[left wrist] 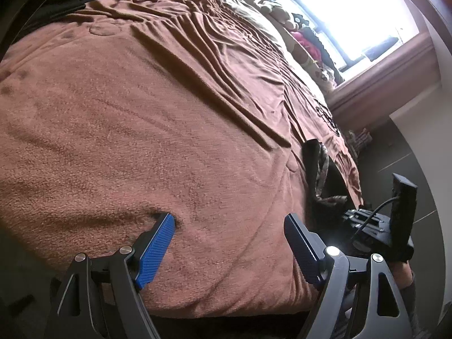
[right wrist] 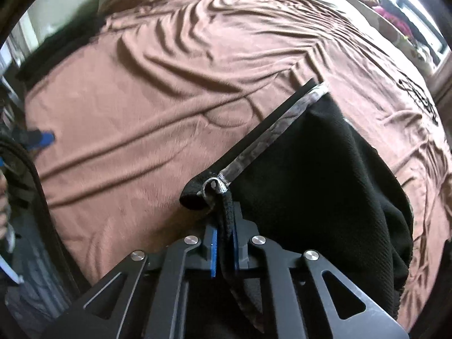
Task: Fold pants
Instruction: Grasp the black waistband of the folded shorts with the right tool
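Black pants [right wrist: 325,175] with a grey patterned waistband [right wrist: 271,138] hang from my right gripper [right wrist: 224,226], which is shut on the waistband's corner above the brown bed cover [right wrist: 141,113]. In the left wrist view the pants [left wrist: 313,169] show as a dark strip at the right, held by the right gripper [left wrist: 364,223]. My left gripper [left wrist: 228,226] is open and empty, its blue pads [left wrist: 158,245] low over the brown cover [left wrist: 141,113]. Its blue tip also shows in the right wrist view [right wrist: 42,138].
The cover is creased toward the far side. A window [left wrist: 347,14] with stuffed toys [left wrist: 305,36] on its sill lies beyond the bed. Dark tiled floor [left wrist: 395,155] lies to the right. A dark cloth [left wrist: 56,0] lies at the far left corner.
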{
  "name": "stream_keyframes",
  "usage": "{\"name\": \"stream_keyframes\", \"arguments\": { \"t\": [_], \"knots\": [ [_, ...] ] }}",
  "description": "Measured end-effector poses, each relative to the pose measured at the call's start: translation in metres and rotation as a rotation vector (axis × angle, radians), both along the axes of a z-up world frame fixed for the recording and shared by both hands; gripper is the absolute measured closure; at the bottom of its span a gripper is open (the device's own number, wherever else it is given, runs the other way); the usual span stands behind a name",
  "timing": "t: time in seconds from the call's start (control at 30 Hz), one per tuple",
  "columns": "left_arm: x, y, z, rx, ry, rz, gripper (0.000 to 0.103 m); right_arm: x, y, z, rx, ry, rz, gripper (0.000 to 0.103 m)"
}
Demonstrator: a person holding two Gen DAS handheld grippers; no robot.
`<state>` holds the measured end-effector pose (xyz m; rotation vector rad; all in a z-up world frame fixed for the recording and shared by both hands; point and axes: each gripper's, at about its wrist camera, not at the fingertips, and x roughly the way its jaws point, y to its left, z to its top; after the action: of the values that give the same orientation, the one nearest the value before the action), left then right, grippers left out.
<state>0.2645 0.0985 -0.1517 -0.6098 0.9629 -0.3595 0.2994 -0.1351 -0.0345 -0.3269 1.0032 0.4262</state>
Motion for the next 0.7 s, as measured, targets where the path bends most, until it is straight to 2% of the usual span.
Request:
{"name": "stream_keyframes", "arguments": {
  "t": [0.17,0.7],
  "knots": [
    [0.005,-0.012,0.004,-0.004,-0.003,-0.015,0.022,-0.002,-0.036,0.031,0.143,-0.033,-0.016,0.100],
    [0.024,-0.070,0.020,0.032,-0.011,-0.081,0.021,0.013,-0.152,0.100,0.307,-0.130,-0.154,0.100]
  ]
}}
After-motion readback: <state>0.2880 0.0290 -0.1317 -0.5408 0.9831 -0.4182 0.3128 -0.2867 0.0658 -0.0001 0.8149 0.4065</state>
